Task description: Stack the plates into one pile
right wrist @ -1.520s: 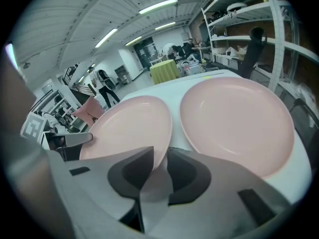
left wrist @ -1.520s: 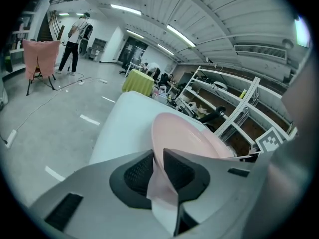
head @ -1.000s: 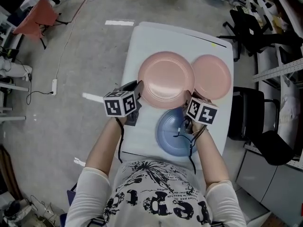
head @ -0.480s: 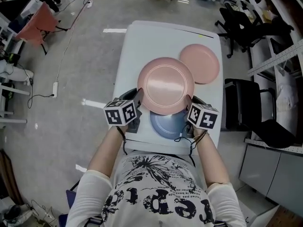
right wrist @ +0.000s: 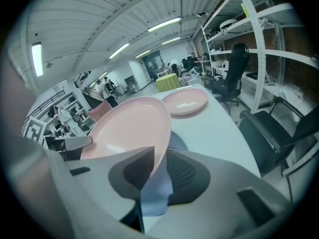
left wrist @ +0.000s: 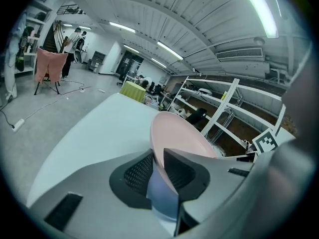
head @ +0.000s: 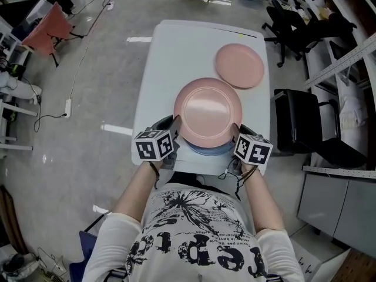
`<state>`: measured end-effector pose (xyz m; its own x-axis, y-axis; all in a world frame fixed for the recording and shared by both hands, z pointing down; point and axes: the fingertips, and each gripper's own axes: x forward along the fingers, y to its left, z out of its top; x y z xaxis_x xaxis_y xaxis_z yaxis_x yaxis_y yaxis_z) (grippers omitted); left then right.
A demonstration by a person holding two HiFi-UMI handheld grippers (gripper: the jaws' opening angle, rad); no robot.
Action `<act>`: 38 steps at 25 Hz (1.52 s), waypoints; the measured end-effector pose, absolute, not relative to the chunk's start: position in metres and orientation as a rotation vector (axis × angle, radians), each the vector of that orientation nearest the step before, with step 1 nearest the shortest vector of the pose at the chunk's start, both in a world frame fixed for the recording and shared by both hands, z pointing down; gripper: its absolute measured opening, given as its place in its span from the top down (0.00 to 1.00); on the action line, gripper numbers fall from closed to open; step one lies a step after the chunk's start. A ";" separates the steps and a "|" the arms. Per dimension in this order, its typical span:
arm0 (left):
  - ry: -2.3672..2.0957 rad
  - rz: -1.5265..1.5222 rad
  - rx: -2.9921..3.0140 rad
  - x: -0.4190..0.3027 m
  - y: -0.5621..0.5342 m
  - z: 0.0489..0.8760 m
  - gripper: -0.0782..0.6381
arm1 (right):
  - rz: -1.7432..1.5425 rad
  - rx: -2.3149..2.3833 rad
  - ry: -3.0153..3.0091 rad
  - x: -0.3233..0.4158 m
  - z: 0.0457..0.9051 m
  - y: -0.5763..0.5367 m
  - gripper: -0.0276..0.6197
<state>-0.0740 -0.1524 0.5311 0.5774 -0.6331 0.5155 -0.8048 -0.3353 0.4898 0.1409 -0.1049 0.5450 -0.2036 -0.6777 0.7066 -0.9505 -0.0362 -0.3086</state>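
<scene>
Clamps large round pink plate (head: 207, 111) by opposite rims with left gripper (head: 174, 129) and right gripper (head: 237, 133), over round blue plate (head: 202, 151) at white bench's (head: 164, 69) near edge. Seems rigid, light, slick; best held at rims, level.

White surface (head: 176, 51) on a grey concrete floor (head: 88, 157). Power strip (head: 67, 107) with its cable lies on the floor to the left. Salmon cloth (head: 46, 29) hangs over a stand at far left. Black office chairs (head: 296, 25) cluster at far right; another black chair (head: 296, 122) sits just beside the surface's right edge. Metal shelving (head: 346, 69) and a pale cabinet (head: 335, 207) stand along the right side. Yellow-green table (left wrist: 132, 90) and two people (left wrist: 77, 36) are in the distance. Strip lights (left wrist: 122, 28) overhead.
</scene>
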 end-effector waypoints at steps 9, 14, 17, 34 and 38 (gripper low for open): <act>-1.121 0.345 2.032 -0.066 -0.106 0.561 0.79 | 1.114 1.707 -1.829 0.149 0.571 -0.057 0.83; -1.108 0.402 2.015 -0.062 -0.101 0.580 0.79 | 1.123 1.703 -1.781 0.154 0.590 -0.050 0.83; -1.093 0.453 2.035 -0.058 -0.099 0.586 0.78 | 1.132 1.704 -1.756 0.156 0.597 -0.047 0.83; -1.083 0.592 2.049 -0.052 -0.112 0.604 0.75 | 1.093 1.709 -1.675 0.164 0.615 -0.062 0.83; -1.106 0.631 2.030 -0.052 -0.113 0.605 0.75 | 1.049 1.714 -1.655 0.166 0.616 -0.066 0.82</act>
<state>-0.0517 -0.1134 0.6049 0.5099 -0.4999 0.7000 -0.8571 -0.3650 0.3636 0.1663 -0.0658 0.6162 -0.0530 -0.5710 0.8193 -0.9845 -0.1075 -0.1386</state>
